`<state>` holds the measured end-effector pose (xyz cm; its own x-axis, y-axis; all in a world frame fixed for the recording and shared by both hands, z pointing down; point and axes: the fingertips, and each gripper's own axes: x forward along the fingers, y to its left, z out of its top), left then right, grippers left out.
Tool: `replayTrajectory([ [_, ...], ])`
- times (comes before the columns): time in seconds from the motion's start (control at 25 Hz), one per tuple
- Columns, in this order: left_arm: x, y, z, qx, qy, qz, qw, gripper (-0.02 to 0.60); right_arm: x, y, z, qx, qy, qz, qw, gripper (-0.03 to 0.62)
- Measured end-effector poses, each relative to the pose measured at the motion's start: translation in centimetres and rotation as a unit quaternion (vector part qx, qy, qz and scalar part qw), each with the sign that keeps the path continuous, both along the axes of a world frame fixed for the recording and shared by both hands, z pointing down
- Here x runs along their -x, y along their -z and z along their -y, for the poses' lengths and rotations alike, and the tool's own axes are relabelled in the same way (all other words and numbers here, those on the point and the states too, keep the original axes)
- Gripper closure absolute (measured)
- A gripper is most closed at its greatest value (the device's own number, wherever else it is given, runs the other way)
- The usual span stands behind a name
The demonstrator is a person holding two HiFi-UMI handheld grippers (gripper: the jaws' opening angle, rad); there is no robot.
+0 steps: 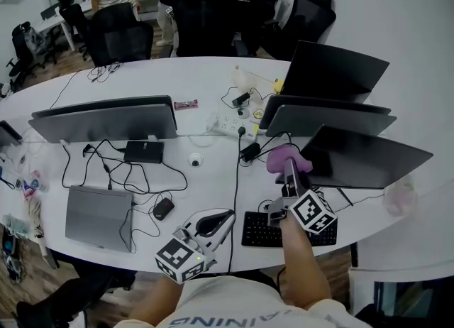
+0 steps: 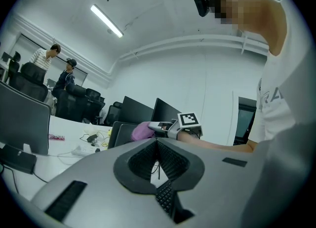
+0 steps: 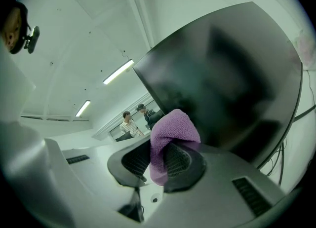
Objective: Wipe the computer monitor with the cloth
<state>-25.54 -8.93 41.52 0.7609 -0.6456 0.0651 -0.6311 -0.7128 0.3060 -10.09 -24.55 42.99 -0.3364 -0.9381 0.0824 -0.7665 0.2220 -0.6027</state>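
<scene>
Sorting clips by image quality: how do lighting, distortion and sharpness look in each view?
Head view: even light, soft shadows, the desk edge bowed by the lens. Left gripper view: heavy fisheye, dark corners, ceiling lights blown out. Right gripper view: greenish cast, fisheye, hazy reflections on the monitor, while the cloth in the right gripper is sharp.

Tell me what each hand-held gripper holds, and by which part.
The right hand-held gripper pinches the purple cloth at a fold, bunch above the jaws, tail below. The left hand-held gripper holds nothing, jaws together.
</scene>
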Motion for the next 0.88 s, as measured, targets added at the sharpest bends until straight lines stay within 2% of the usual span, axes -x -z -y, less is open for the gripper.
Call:
replayTrajectory([
  [0.24,-0.2,0.2,-0.2,-0.003,-0.002,-0.001,1.0,0.575,-0.1,2.2,0.0,-0.021,-0.001,-0.002,1.0,0.539],
  [0.88,-0.4,0.9,-0.2,-0.007,-0.001,0.003,1.0,0.574,0.1,7.0,0.3,-0.064,-0.001,0.031,0.997,0.539],
])
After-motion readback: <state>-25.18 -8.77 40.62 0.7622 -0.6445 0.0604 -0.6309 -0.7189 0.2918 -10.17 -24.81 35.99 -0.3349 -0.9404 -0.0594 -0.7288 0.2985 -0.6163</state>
